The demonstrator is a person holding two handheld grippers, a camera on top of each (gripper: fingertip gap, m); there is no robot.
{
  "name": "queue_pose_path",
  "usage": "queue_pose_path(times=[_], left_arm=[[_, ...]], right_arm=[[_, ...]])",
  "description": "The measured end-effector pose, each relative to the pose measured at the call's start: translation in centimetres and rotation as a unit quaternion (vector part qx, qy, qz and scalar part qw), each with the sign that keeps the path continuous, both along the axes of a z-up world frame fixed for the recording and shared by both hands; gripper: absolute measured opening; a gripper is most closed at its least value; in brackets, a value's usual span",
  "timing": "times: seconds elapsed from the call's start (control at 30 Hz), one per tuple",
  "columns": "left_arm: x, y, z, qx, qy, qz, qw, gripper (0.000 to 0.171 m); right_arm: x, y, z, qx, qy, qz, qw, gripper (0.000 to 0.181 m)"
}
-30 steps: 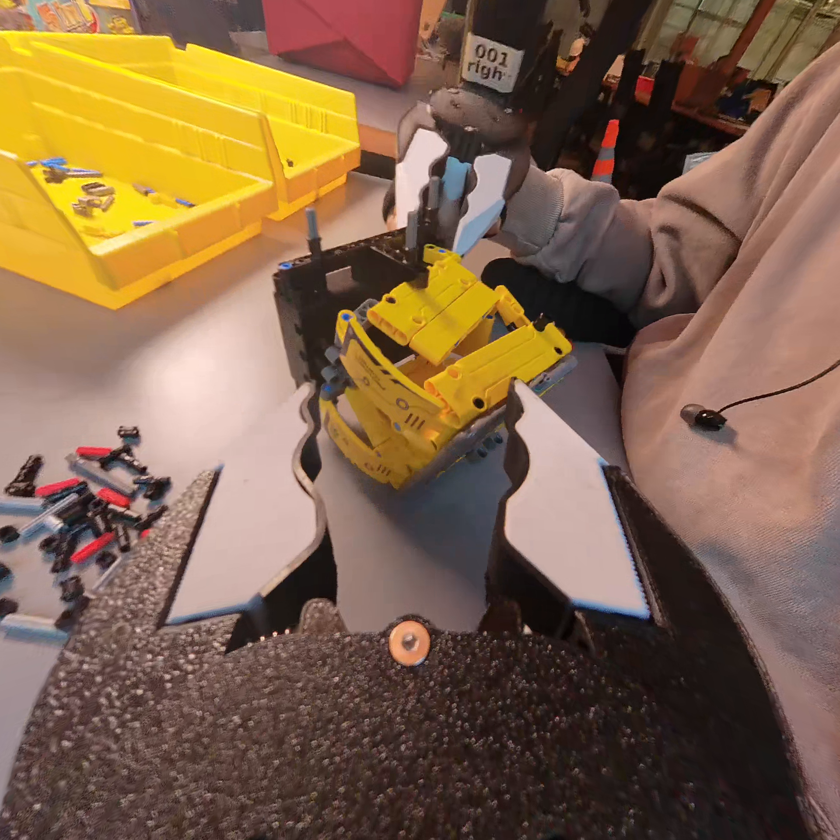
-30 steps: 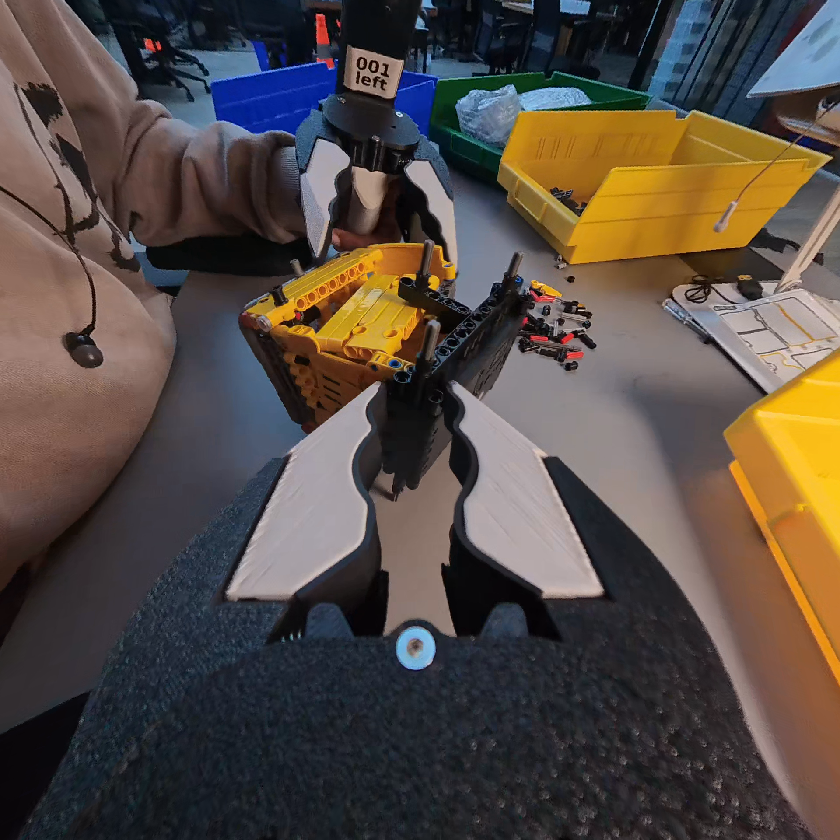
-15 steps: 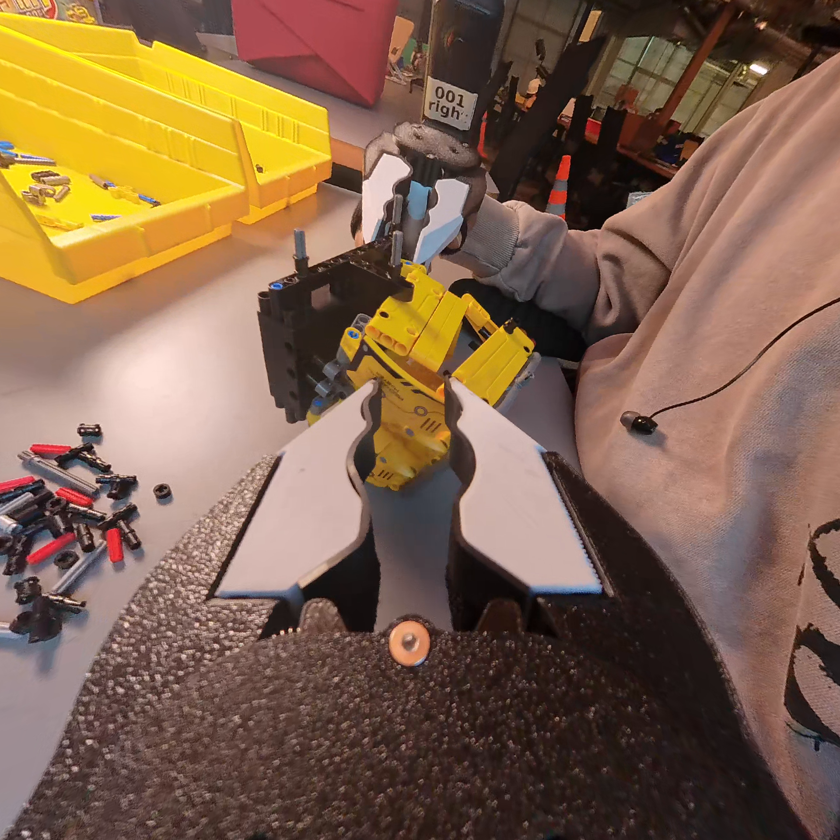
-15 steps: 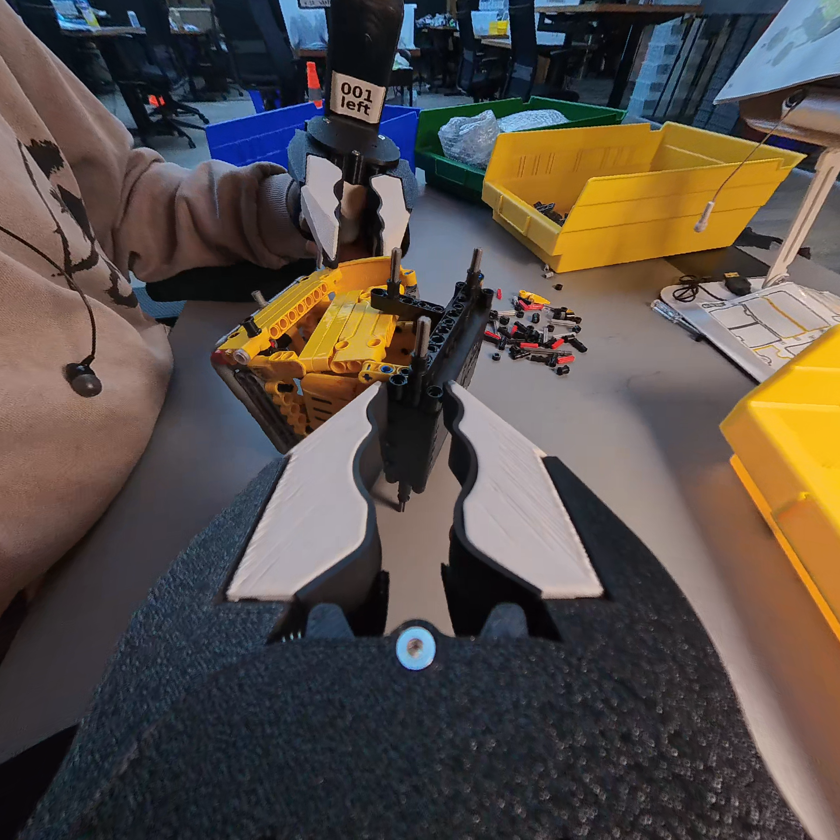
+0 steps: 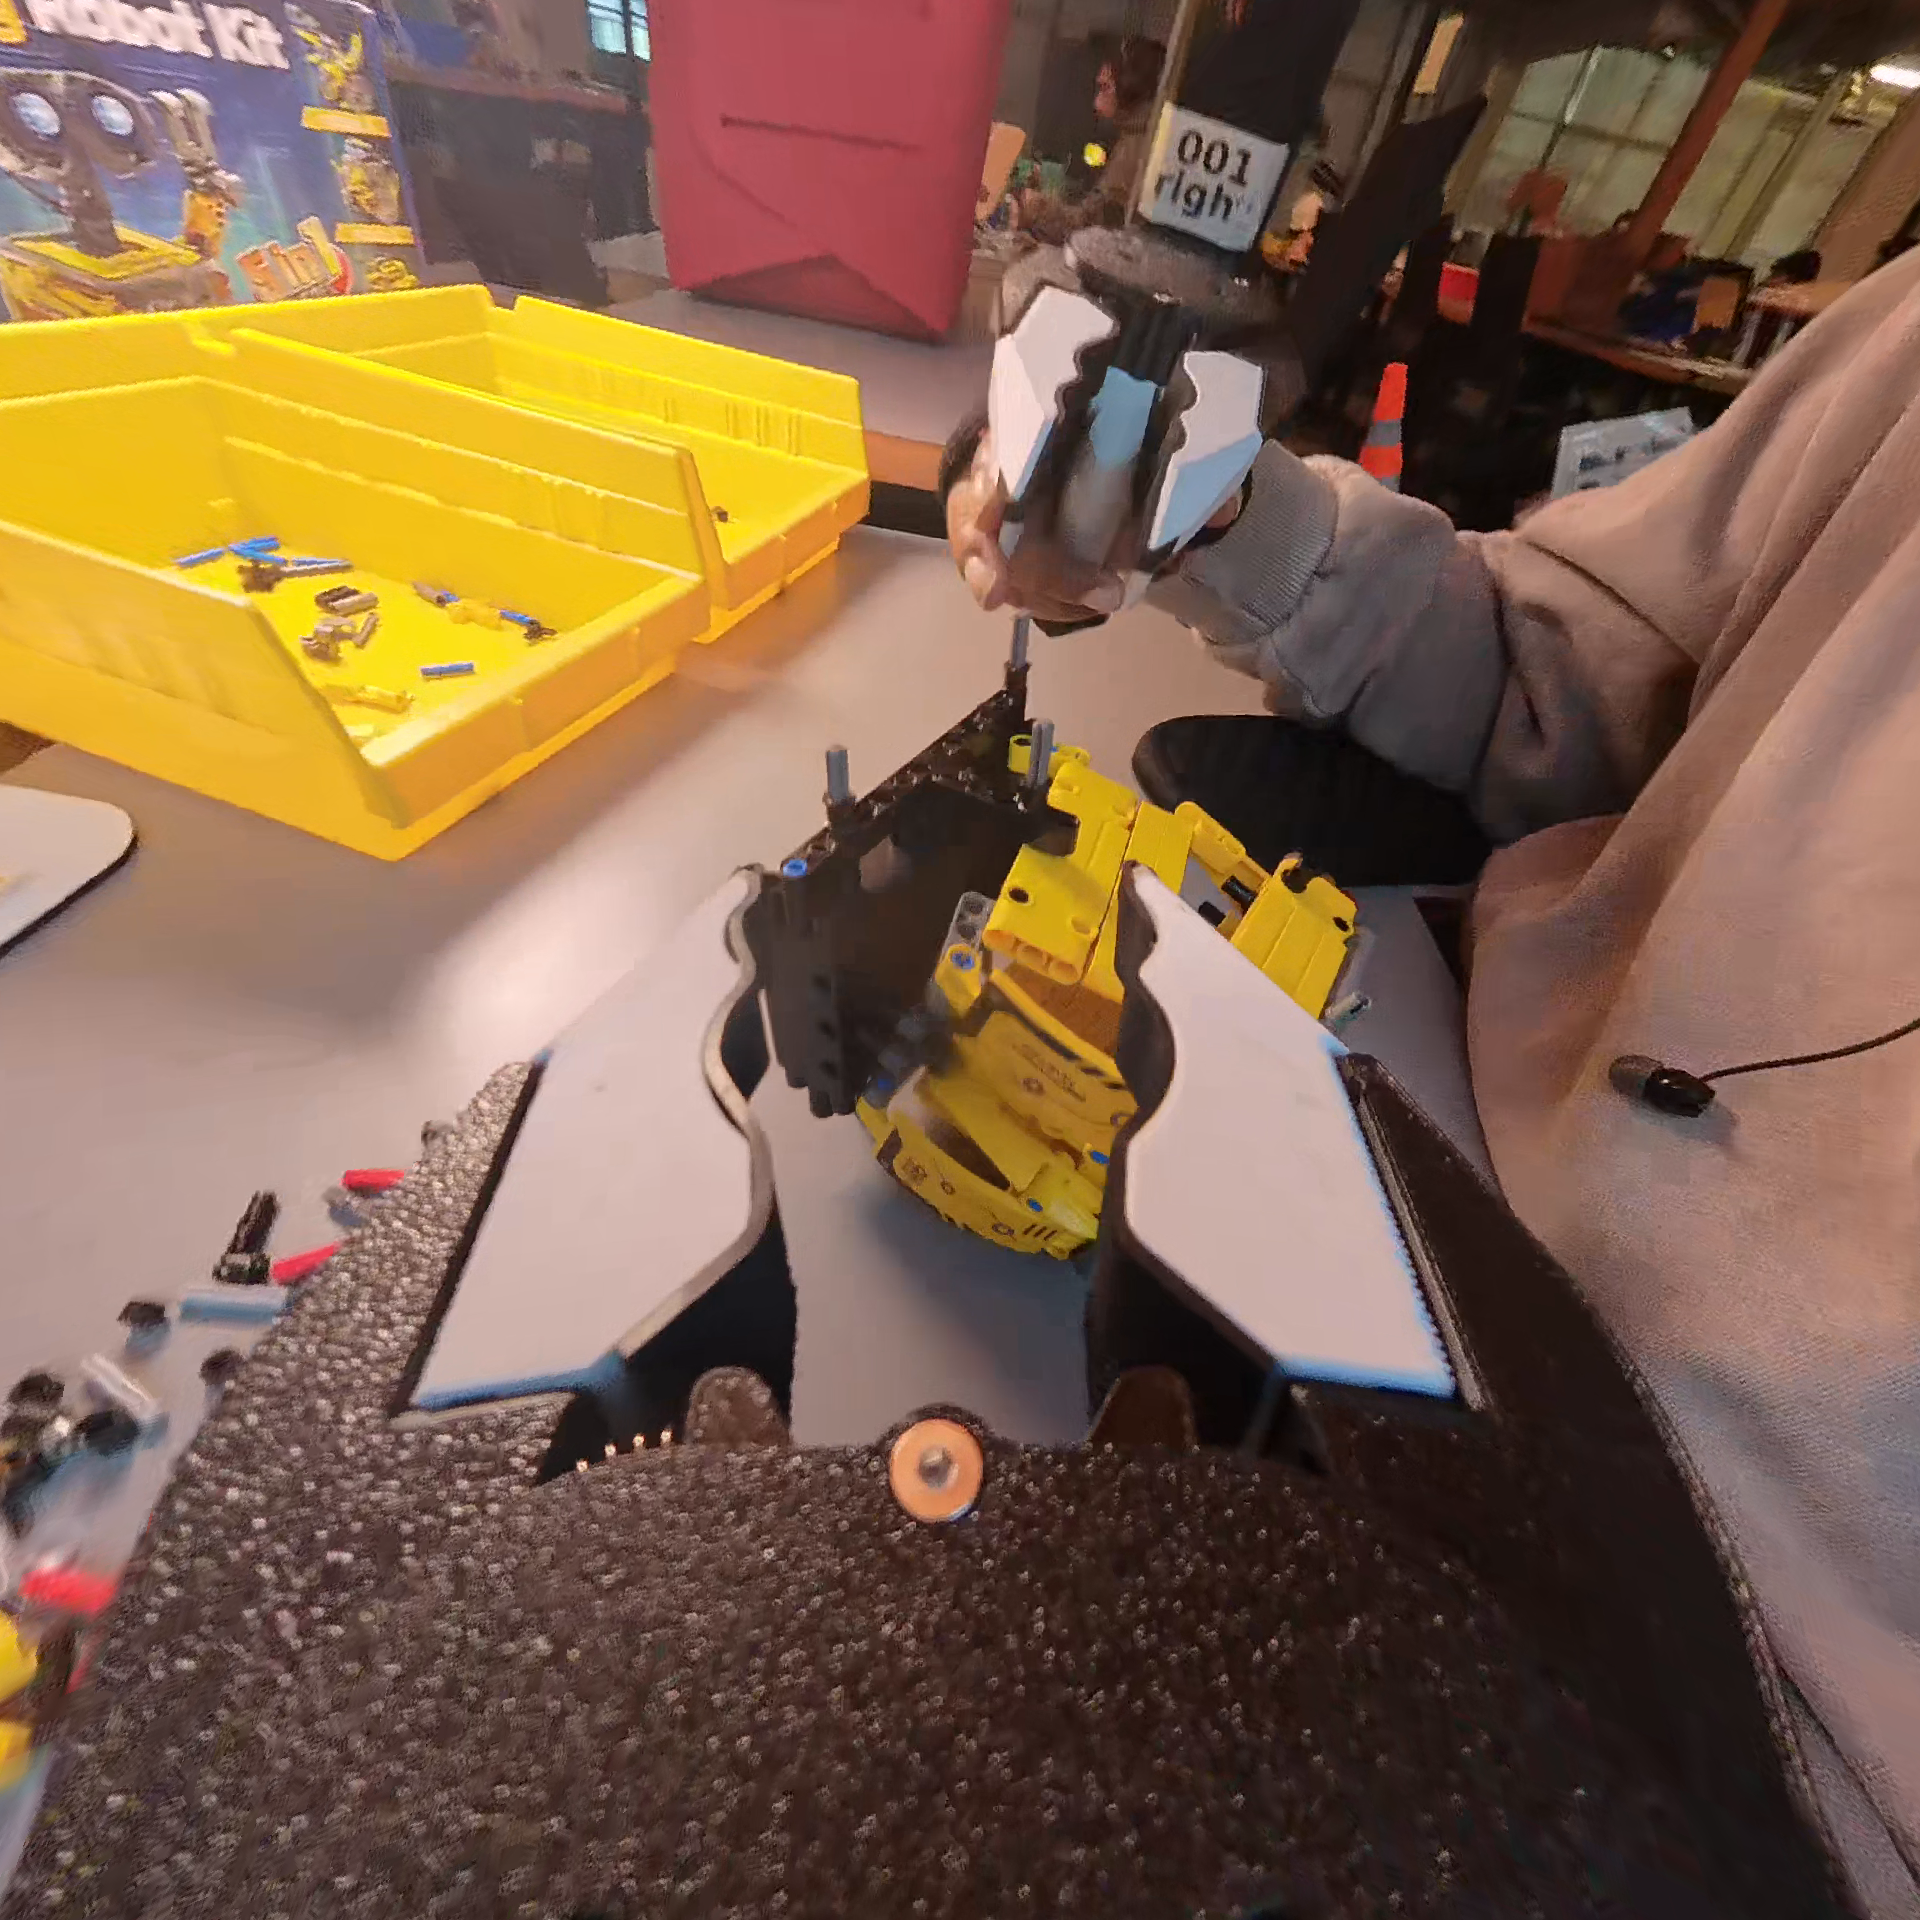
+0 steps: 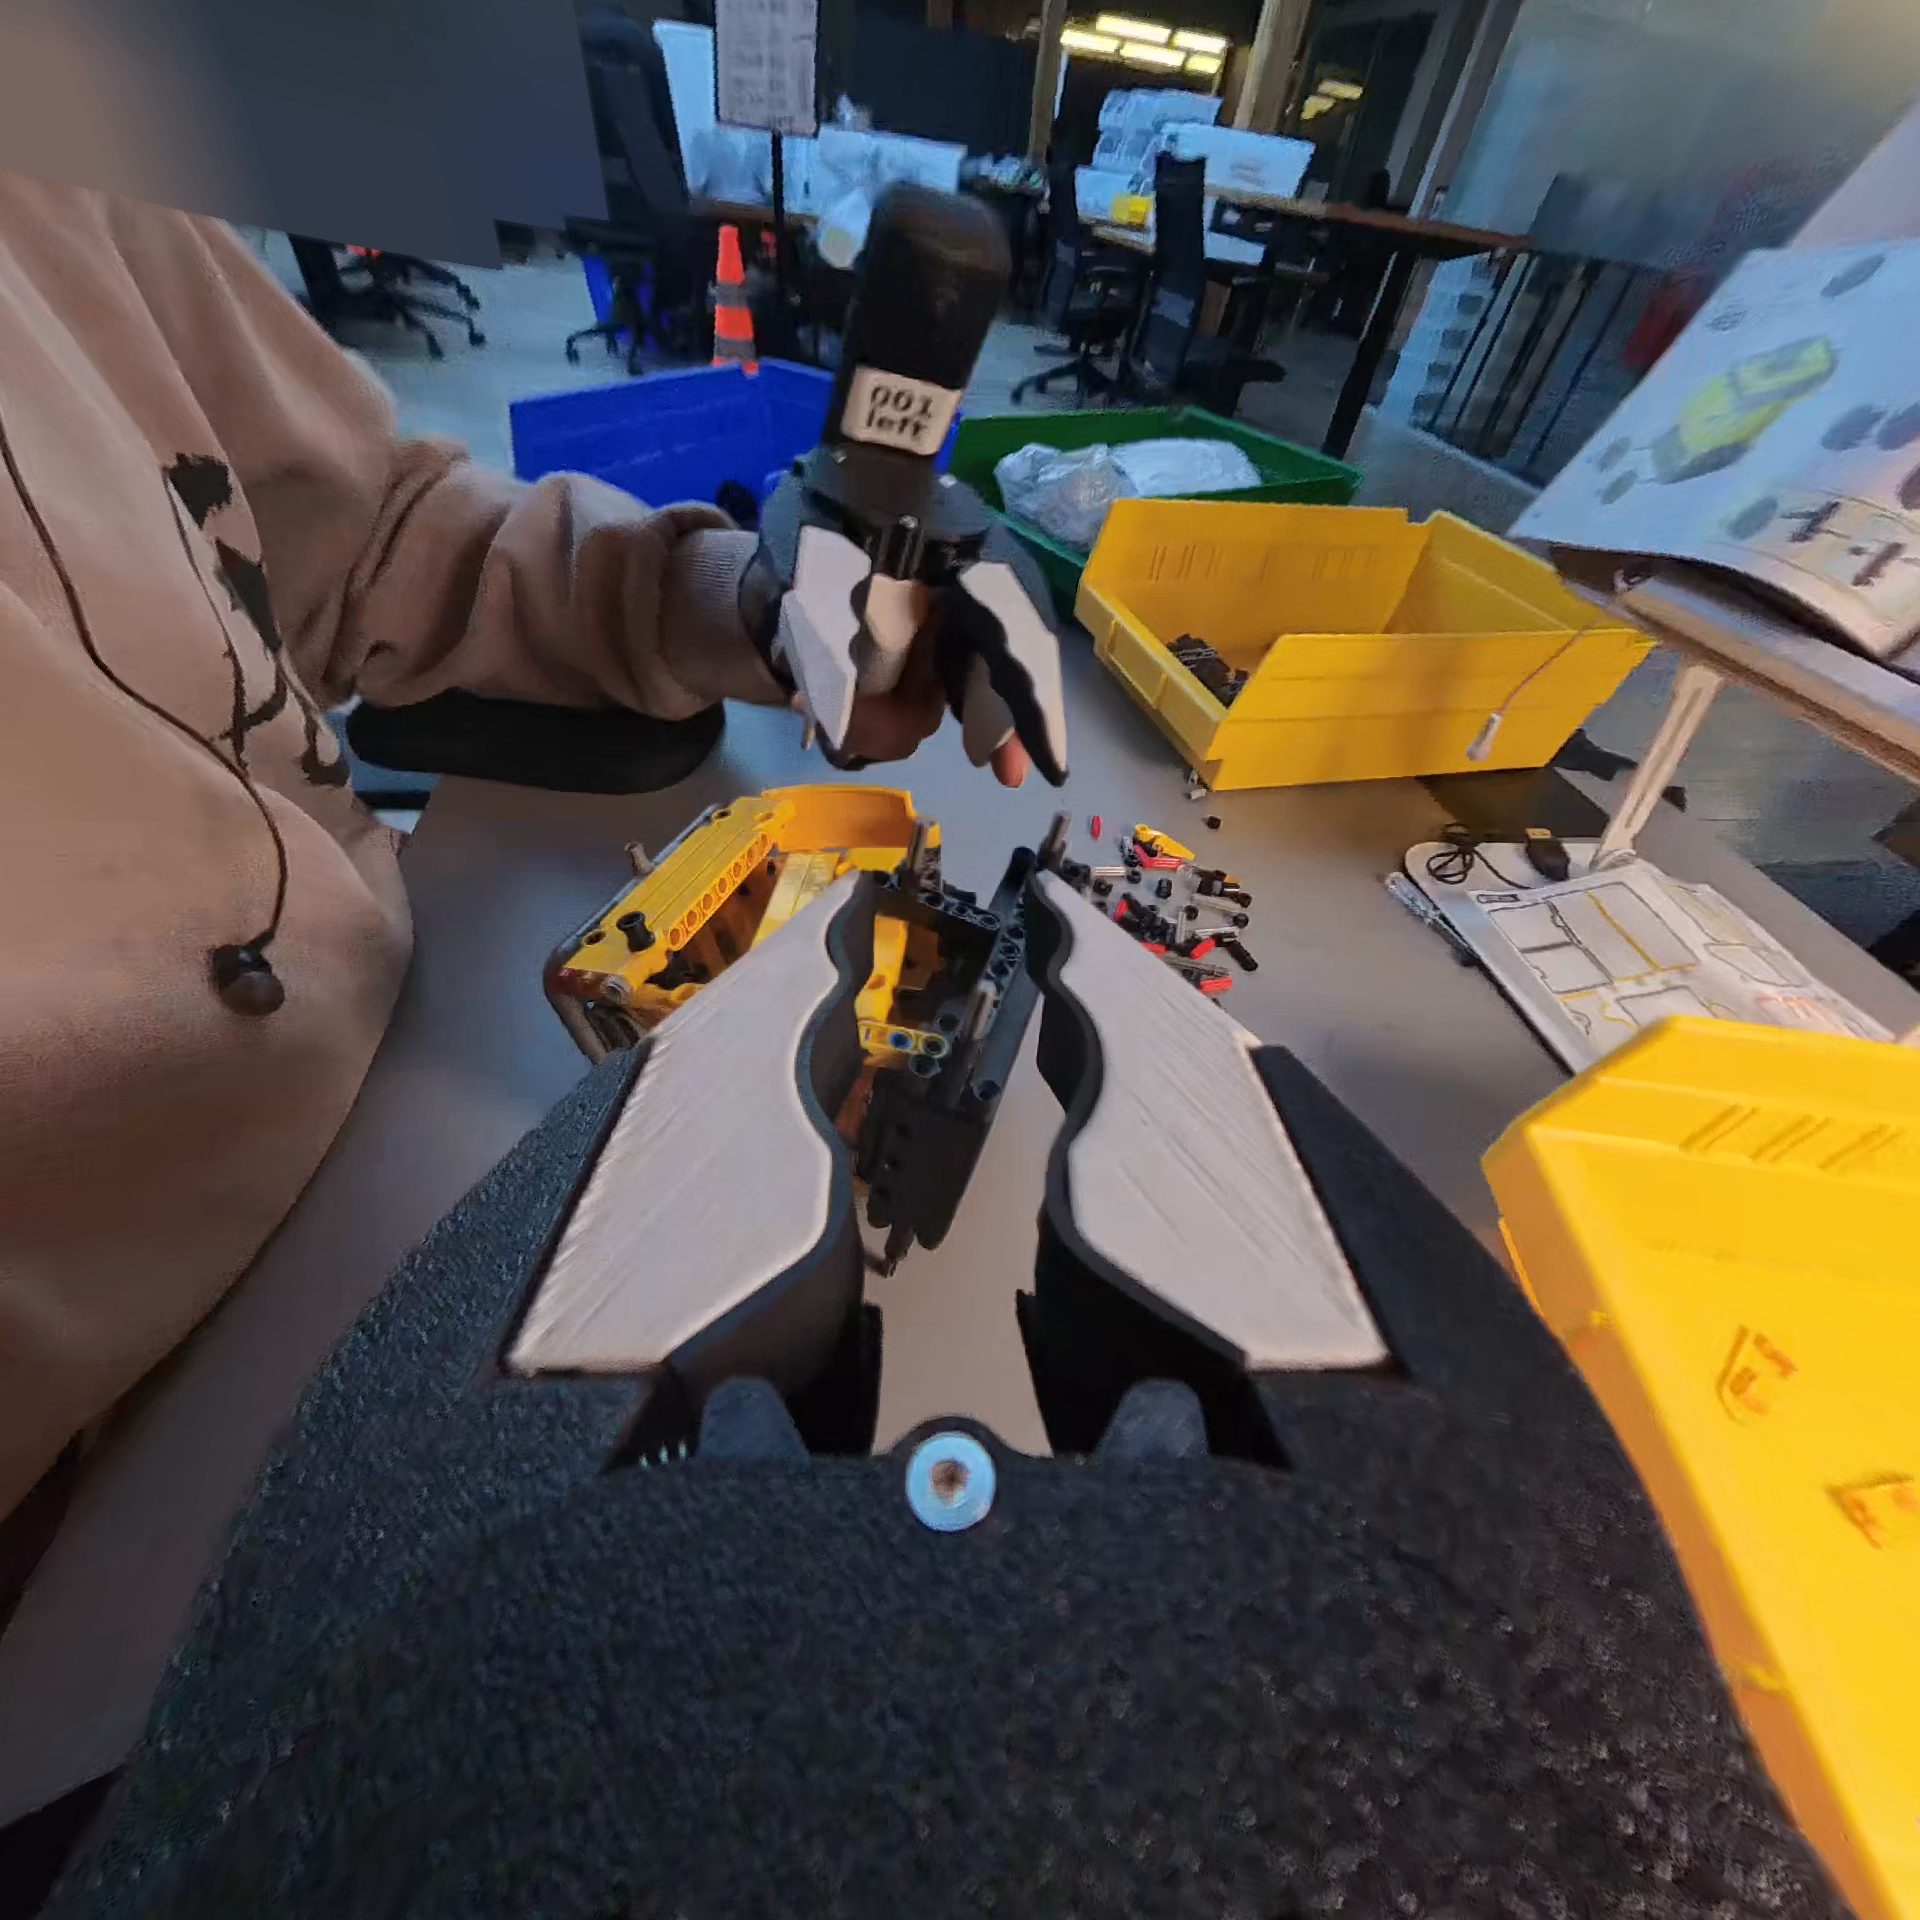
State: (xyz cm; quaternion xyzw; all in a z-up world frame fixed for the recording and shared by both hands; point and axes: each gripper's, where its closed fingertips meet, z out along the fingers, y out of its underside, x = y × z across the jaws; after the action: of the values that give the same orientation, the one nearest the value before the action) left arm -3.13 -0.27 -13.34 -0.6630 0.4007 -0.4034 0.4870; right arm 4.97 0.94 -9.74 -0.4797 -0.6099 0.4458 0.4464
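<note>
The left gripper is spread wide, its jaws standing either side of the model without clamping it; seen from the right wrist view, this same gripper hangs above the table with nothing between its fingers. The right gripper is also released, jaws apart around the model's black frame, and I cannot tell whether the pads touch it. From the left wrist view the right gripper sits at 12 o'clock, raised clear above the model's grey pins. The model, a yellow and black brick build, rests on the grey table near the middle, close to the person's beige sleeve at 2 o'clock. In the left wrist view, two yellow bins lie at 10 o'clock, the nearer one holding a few small blue and grey pieces, with a red box behind and a printed kit box at 11 o'clock. Loose parts, red, black and grey, are scattered at 8 o'clock. In the right wrist view, the same parts lie just beyond the model at 1 o'clock, another yellow bin farther at 1 o'clock, a blue bin and a green bin behind, and a paper sheet at 3 o'clock.
</note>
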Motion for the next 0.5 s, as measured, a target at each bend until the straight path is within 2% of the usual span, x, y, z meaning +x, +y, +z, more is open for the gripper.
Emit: queue_pose_path(times=[0.1, 0.23, 0.3, 0.4, 0.5], left_arm=[[1.7, 0.2, 0.5, -0.008, 0.04, -0.049, 0.998, 0.073], [2.6, 1.6, -1.5, 0.018, 0.141, -0.08, 0.987, 0.08], [2.5, 2.0, -1.7, -0.004, 0.126, -0.103, 0.987, 0.067], [2.1, 2.7, -1.5, -0.053, 0.07, -0.129, 0.988, 0.046], [2.1, 2.9, -2.9, -0.064, 0.085, -0.151, 0.983, 0.034]], right_arm=[[-1.7, -0.9, -1.2, 0.076, -0.101, 0.036, 0.991, 0.027], [-3.7, -0.4, -2.2, 0.137, -0.207, 0.107, 0.963, 0.023], [-4.4, 0.0, -2.4, 0.137, -0.245, 0.148, 0.948, 0.019], [-4.6, -0.7, -3.5, 0.136, -0.31, 0.234, 0.911, 0.018], [-4.6, -0.7, -4.9, 0.174, -0.374, 0.283, 0.866, 0.018]])
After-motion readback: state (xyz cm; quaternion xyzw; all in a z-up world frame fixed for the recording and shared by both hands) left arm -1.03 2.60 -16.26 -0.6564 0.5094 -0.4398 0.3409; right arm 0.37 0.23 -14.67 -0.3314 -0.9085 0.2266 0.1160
